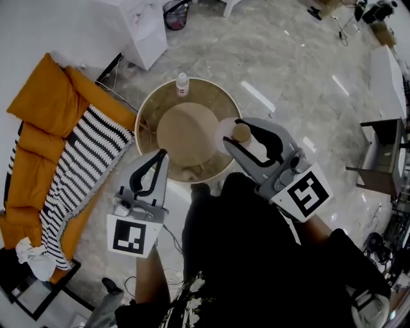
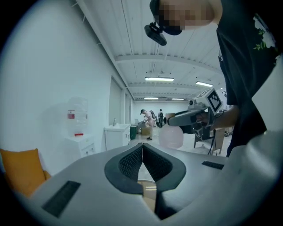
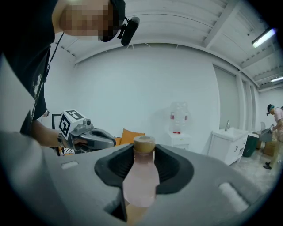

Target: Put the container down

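The container is a pale, translucent pink bottle with a tan cap, and my right gripper is shut on it. It hangs above the near right edge of the round table. In the right gripper view the container stands upright between the dark pads, cap uppermost, with the right gripper closed round its neck and shoulders. My left gripper is shut and holds nothing, over the table's near left edge. Its jaws meet tip to tip, and the container shows beyond them.
A small bottle stands at the table's far rim. An orange couch with a striped blanket lies to the left. A white cabinet and a waste basket stand beyond the table. Dark furniture is at right.
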Available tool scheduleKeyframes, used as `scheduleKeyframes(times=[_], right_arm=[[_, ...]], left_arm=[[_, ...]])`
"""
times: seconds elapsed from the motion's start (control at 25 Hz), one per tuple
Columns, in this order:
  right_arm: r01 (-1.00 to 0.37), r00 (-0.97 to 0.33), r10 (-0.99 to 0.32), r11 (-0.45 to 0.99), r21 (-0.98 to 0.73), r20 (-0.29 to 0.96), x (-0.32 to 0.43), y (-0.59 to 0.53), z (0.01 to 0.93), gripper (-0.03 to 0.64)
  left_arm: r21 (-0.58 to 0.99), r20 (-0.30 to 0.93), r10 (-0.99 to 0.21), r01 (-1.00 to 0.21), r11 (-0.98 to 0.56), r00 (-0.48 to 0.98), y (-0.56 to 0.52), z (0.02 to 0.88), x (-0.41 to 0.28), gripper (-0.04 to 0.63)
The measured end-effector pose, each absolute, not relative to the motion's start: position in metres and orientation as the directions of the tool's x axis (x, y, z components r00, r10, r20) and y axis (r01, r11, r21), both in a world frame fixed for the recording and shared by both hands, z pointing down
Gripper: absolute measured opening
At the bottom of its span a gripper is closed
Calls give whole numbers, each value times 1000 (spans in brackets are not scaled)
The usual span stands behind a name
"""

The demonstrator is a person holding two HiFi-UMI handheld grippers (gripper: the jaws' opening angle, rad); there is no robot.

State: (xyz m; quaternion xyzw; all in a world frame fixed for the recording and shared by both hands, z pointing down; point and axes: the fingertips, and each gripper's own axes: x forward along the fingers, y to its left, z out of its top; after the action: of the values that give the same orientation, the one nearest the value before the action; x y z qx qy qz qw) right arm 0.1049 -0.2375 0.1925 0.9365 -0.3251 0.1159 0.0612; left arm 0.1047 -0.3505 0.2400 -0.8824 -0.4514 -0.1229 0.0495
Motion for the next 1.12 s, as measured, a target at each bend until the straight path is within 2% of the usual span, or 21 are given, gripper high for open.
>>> scheduleKeyframes(times=[0.2,0.32,0.64,1.12], right_arm=[[-611,769,-579,-791,41,272,127,-254,208,135],[-646,737,-605,-761,52,300,139,-263,232,135],[-684,675,-617,-729,28,404,191,-261,328,135],[-693,604,-625,-718,-62,494,229,-264,478,135]], left_arm=[[46,299,789,818,-573,536,-363,268,121,12],[112,314,780,795,-596,541,-370,290,132,14],[139,354,742,752,-644,570,-374,357,174,12],[226,484,713,715,-661,506,-360,492,199,13]])
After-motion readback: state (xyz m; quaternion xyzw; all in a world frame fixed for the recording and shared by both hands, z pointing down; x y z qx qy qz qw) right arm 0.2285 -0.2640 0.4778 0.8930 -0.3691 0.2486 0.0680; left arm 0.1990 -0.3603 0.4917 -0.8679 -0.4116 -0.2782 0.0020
